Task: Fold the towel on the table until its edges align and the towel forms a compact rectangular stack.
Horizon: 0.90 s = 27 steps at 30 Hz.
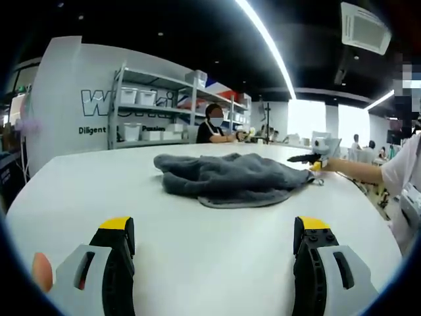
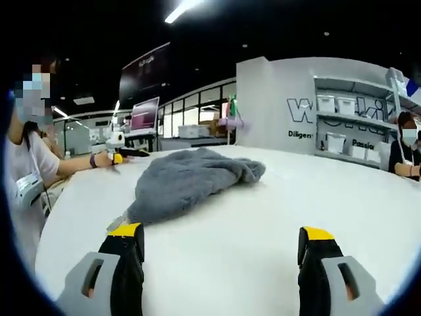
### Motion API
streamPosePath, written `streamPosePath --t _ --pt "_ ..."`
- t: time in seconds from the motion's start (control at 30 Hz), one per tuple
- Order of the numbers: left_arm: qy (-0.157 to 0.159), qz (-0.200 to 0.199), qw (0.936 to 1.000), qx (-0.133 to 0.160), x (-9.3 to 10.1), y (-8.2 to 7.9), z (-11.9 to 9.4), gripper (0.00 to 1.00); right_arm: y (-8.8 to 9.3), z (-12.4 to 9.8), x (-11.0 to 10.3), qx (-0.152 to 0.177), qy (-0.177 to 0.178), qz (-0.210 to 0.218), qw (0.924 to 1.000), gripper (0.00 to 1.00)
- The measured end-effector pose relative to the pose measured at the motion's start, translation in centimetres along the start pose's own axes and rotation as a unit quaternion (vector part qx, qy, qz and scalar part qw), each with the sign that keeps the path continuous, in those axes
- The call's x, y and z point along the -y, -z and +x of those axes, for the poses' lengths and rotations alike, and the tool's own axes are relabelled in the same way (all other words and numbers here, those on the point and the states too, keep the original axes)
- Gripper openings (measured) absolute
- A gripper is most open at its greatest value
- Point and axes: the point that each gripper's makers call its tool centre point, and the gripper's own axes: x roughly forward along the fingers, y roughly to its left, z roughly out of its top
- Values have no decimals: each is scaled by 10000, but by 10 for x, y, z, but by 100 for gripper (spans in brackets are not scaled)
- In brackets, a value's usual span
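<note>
A grey towel (image 1: 230, 176) lies crumpled in a loose heap on the white round table (image 1: 99, 191). My left gripper (image 1: 215, 225) hovers low over the table well short of it, jaws wide open and empty. Beyond the towel's right end, my right gripper (image 1: 306, 158) comes in on an outstretched arm. In the right gripper view the towel (image 2: 187, 178) spreads from centre toward the lower left. My right gripper (image 2: 220, 232) is open with nothing between its yellow-tipped fingers. The left gripper (image 2: 128, 153) shows far left, past the towel.
The person holding the grippers stands at the table's edge (image 1: 402, 172) (image 2: 26, 168). Another person (image 1: 212, 125) sits at the far side. Shelves with white bins (image 1: 148, 105) (image 2: 342, 122) stand behind. A monitor (image 2: 146, 113) is in the background.
</note>
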Motion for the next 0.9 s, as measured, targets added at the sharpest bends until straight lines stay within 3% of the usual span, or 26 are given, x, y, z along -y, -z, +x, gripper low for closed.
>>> streamPosePath --t 0.17,0.27,0.47,0.7,0.9 --pt "6 13 10000 7 -1 -1 1 99 -16 3 -16 -267 -165 -372 9988 99" --pt "-4 -2 10000 12 0 0 1 99 -35 16 -34 -333 -304 -646 9969 99" --pt "-2 -33 10000 29 -1 -1 1 99 -74 57 -72 -321 -406 -1240 9909 99" --pt "-6 -65 10000 41 0 -2 1 99 -92 106 -120 -856 -705 -1964 9742 98" --pt "8 -72 10000 48 0 -4 2 99 -107 139 -163 -935 -1128 -1960 9696 98"
